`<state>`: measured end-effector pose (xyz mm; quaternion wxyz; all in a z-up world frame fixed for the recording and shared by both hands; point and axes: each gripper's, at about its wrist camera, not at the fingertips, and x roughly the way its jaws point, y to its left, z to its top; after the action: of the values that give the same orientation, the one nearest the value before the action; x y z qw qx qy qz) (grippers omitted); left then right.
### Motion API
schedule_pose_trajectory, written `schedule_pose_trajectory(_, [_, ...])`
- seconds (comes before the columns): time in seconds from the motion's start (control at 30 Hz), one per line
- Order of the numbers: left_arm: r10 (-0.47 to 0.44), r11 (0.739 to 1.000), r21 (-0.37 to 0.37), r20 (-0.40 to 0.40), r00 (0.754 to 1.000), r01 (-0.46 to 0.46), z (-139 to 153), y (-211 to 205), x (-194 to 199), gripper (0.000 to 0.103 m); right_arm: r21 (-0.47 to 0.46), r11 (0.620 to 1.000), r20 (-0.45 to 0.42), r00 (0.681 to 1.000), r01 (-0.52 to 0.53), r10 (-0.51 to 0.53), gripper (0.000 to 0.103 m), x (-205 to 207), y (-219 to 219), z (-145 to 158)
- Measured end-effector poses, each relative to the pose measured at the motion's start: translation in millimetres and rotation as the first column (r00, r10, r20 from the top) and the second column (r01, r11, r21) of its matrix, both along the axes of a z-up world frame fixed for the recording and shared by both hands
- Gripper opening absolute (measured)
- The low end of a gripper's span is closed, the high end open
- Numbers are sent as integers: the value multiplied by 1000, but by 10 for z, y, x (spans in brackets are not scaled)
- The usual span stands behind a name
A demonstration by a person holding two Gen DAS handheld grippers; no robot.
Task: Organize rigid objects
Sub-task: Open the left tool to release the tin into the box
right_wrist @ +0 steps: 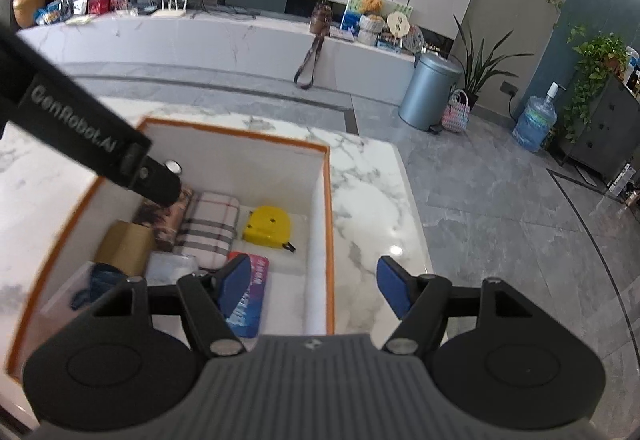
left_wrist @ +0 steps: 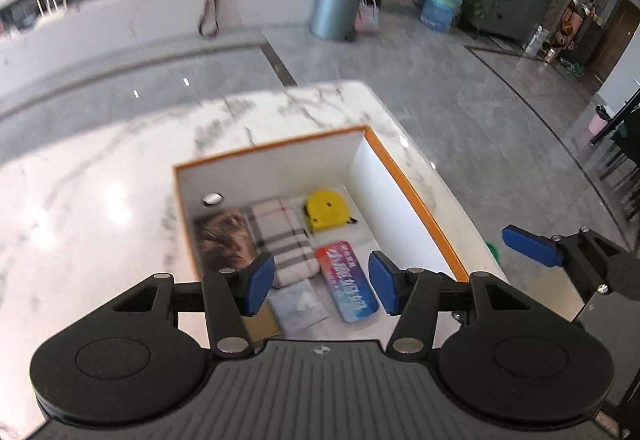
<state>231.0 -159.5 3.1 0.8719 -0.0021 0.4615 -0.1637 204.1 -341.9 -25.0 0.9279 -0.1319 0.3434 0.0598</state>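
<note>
An orange-rimmed white box (left_wrist: 404, 176) (right_wrist: 326, 200) stands on the marble table. Inside lie a yellow tape measure (left_wrist: 326, 210) (right_wrist: 266, 226), a plaid case (left_wrist: 282, 236) (right_wrist: 212, 230), a red-and-blue flat pack (left_wrist: 348, 280) (right_wrist: 250, 300), a picture card (left_wrist: 224, 240), a clear packet (left_wrist: 300, 306) (right_wrist: 170, 266) and a tan box (right_wrist: 126, 244). My left gripper (left_wrist: 316, 284) is open and empty above the box. My right gripper (right_wrist: 312, 288) is open and empty over the box's right wall; one of its fingers (left_wrist: 528, 244) shows in the left wrist view.
The marble table (left_wrist: 100, 208) (right_wrist: 372, 200) ends just right of the box, with grey tile floor beyond. The left gripper's black body (right_wrist: 80, 136) crosses the right wrist view. A bin (right_wrist: 428, 96), plants and a water jug (right_wrist: 534, 124) stand far off.
</note>
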Motion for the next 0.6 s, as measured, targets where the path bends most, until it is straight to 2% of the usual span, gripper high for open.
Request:
schedule_pose_trajectory(0.1, [-4,1000,14,71,997,3,129,82,-190,64,28,1000,34,999,5,-6,71,-144,20,128])
schedule_pose_trajectory(0.23, [-14,999,37,197,980,6,277,137,-492,64,91,996,73,997,20,-27,74,-363,4,287])
schedule_pose_trajectory(0.37, [2,999,45,318,948,-17,343,195,-795,64,174,984,95,993,46,-64,75,-593,-38,397])
schedule_pose_trajectory(0.47, [7,995,84,399,917,-45,297,213,-1017,64,260,961,108,987,88,-120,76,-745,-88,423])
schedule_pose_trajectory(0.6, [37,985,133,457,889,-110,211,247,-1241,64,320,937,104,978,140,-182,76,-924,-62,359])
